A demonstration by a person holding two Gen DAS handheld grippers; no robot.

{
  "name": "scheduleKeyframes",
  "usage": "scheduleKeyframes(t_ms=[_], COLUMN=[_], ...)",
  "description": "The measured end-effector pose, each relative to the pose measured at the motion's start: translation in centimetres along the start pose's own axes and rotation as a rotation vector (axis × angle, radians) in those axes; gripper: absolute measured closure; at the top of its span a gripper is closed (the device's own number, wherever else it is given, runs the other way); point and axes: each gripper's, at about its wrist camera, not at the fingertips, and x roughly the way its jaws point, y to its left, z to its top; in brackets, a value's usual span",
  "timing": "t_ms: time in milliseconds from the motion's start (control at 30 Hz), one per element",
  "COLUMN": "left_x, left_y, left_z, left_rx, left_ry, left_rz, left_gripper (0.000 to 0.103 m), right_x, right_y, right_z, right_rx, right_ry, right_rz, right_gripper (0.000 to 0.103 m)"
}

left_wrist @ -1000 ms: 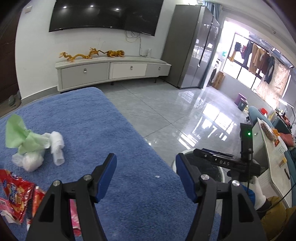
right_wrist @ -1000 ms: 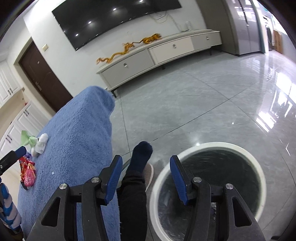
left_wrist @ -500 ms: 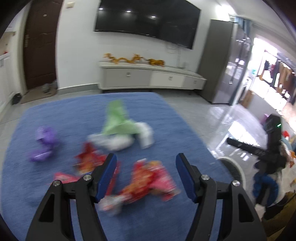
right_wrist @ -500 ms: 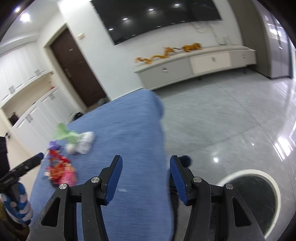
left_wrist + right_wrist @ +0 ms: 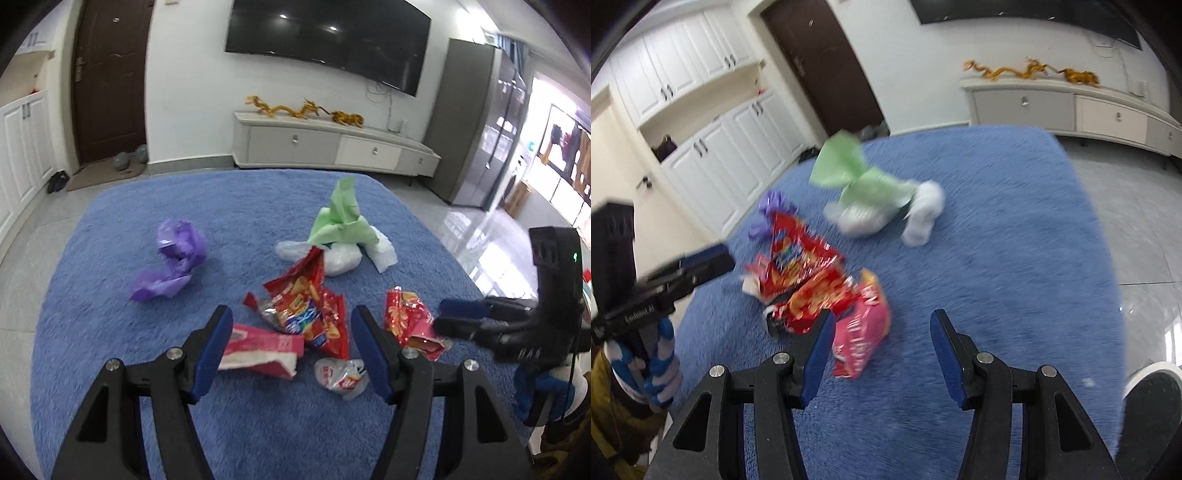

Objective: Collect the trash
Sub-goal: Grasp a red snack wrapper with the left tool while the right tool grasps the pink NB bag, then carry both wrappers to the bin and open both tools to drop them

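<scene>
Trash (image 5: 306,314) lies scattered on the blue rug (image 5: 236,206); left wrist view – the left hand-held gripper (image 5: 291,343) hangs released over the red wrappers; right wrist view – the right hand-held gripper (image 5: 882,345), likewise released and empty, approaches the pink packet (image 5: 862,332); next, probably lower and pinch.

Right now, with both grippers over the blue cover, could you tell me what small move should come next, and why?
Probably lower the left gripper onto the red snack wrapper lying just ahead between its open fingers, then close. Both grippers look empty, and the right gripper has only the pink packet near one finger.
</scene>
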Motion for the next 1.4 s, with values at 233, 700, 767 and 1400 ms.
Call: scheduleKeyframes(t_ms=[233,700,767,1400], left_x=[3.9,6.7,6.2,-4.3], left_y=[-0.3,-0.9,-1.2,-2.7], left_z=[1.3,2.0,2.1,4.2], left_rx=[-0.007,-0.014,-0.007,-0.014], left_ry=[0.051,0.097,0.08,-0.104], left_rz=[-0.015,-0.004,0.005,0.033], left_gripper=[0.038,0.088,0.091,0.093], right_x=[1.9,3.1,2.4,-9.3], right_y=[0.8,1.4,1.1,1.3], right_z=[-0.4,0.1,-0.2,-1.4], right_rx=[-0.041,-0.123,-0.112,-0.052], right_ry=[0.048,0.042,0.026,-0.211], right_rz=[-0.019,-0.06,-0.061,-0.075], right_gripper=[0.052,0.065,0.065,0.065])
